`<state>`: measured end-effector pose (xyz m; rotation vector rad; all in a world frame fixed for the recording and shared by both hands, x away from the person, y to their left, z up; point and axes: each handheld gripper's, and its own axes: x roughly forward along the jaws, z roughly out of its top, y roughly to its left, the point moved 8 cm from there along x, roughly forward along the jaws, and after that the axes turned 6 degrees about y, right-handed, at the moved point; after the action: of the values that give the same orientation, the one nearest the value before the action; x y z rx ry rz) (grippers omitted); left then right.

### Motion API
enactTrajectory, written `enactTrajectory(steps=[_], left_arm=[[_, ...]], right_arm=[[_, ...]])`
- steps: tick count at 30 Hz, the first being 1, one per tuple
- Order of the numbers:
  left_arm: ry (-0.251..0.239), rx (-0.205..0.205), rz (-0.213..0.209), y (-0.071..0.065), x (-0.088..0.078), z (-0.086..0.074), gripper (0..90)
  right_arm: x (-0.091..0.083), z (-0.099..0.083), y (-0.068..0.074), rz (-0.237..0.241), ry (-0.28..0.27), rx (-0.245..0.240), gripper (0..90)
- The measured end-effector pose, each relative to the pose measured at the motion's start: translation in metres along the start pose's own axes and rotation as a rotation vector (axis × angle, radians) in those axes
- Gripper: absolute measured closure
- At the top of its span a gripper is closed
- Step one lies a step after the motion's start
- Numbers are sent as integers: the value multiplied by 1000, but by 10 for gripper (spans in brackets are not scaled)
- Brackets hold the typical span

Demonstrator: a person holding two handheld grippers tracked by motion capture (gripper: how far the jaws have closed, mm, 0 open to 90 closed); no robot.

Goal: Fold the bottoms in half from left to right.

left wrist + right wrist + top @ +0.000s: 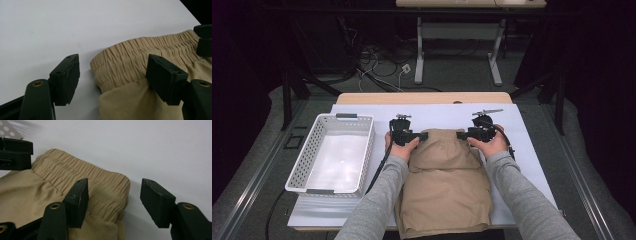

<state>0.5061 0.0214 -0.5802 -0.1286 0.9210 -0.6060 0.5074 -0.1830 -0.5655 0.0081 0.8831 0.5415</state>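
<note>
Two grippers, one garment, one basket.

High view. Tan shorts (446, 185) lie on a white sheet (522, 150) over the table, waistband at the far end, hem hanging over the near edge. Left gripper (421, 135) sits at the waistband's left corner, right gripper (462, 134) at its right corner, each pointing inward. White basket (312, 150) stands left of the shorts, just beside the left forearm. Bare sheet lies far of the waistband and right of the right hand; the sheet's right edge is near that hand.

Left gripper view. Jaws stand apart, pressing on nothing. One pad hangs over bare sheet, the other over cloth just below the waistband (140, 53); the corner lies between them, ungripped.

Right gripper view. Jaws likewise released and straddling the waistband's other corner (110, 187): one pad over cloth, one over sheet. The left gripper's jaw tips show at the left edge, and a bit of basket at the top left corner.

Step in hand, by judgement: lining up on both waistband corners before a grasp. Next move calls for lowering until the corners sit well between the pads, then clenching both together. Room for a lift or fold is open toward the far side; the basket crowds the left.
</note>
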Motion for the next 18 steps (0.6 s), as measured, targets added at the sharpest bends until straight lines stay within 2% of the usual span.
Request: enactTrajectory(steps=[4, 11, 18], left_arm=[[13, -11, -3, 1, 6, -3, 267], [9, -61, -36, 4, 12, -9, 259], [43, -49, -32, 5, 15, -13, 268]], right_arm=[[10, -7, -3, -1, 24, 24, 393], [20, -14, -6, 6, 53, 55, 378], [24, -19, -8, 8, 82, 66, 375]])
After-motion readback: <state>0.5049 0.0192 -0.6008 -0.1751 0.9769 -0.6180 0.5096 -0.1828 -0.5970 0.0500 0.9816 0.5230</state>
